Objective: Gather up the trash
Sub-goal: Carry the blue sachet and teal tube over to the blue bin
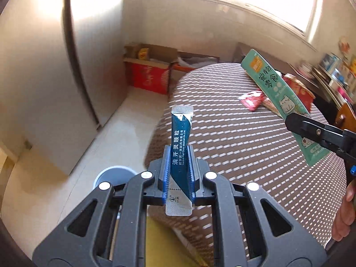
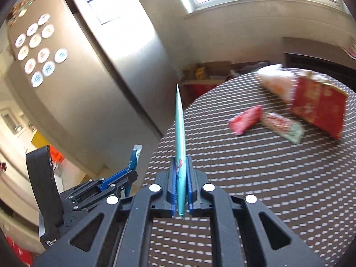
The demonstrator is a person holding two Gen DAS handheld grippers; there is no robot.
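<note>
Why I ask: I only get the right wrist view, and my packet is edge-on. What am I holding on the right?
Observer: The right gripper is shut on a teal packet. Its face shows a cartoon cat and Chinese lettering.
Operator: And the blue thing in the left one?
Observer: The left gripper is shut on a dark blue sachet with silver ends and white lettering.
Operator: Any bin nearby?
Observer: A round grey-blue container stands on the floor beside the table, below the left gripper. I cannot tell whether it is a bin.
</note>
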